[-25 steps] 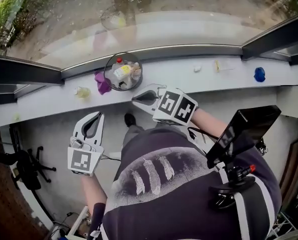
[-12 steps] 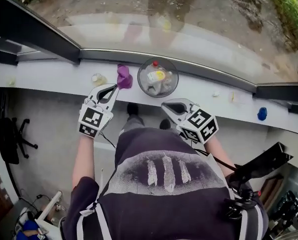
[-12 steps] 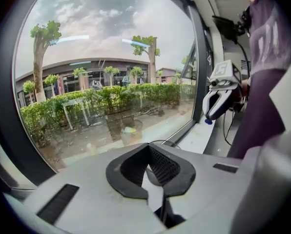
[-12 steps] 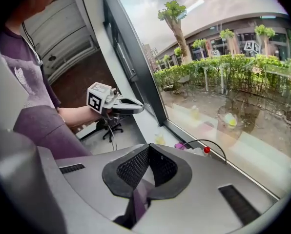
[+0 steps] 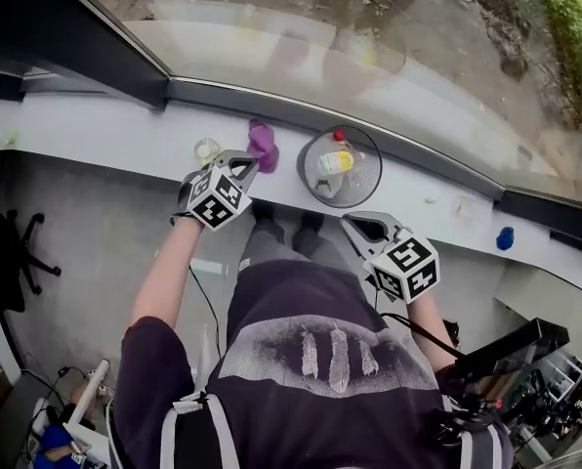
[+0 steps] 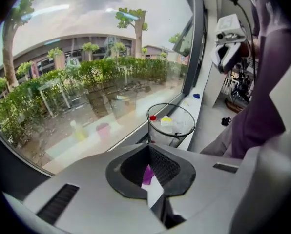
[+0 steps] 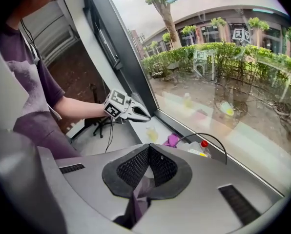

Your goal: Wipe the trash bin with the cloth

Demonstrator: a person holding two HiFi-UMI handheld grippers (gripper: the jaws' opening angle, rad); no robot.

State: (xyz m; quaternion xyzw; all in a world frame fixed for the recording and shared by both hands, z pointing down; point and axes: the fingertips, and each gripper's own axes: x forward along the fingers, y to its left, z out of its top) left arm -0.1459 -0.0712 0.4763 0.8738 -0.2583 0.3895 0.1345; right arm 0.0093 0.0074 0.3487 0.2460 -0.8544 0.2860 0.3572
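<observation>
- Holding both grippers near the white window ledge (image 5: 125, 140), you have each pair of jaws pressed together with nothing between them.
- Your left gripper (image 5: 250, 164) is over the ledge, its closed tips aimed at the purple cloth (image 5: 263, 145) and right beside it. No view shows whether they touch.
- In your left gripper view the cloth shows as a purple sliver through the gap behind the joined tips.
- The cloth lies crumpled on the ledge, close to the window frame and just left of the trash bin (image 5: 364, 184).
- The trash bin is clear with a dark rim and stands upright on the ledge. Inside are a bottle with a red cap (image 5: 342, 136) and a yellow-marked item (image 5: 335, 161).
- Your right gripper (image 5: 352, 223) hangs off the ledge's near edge, its tips turned toward the bin but apart from it.
- A small yellowish thing (image 5: 206, 150) sits on the ledge left of the cloth, and a blue object (image 5: 506, 238) lies well apart to the right.
</observation>
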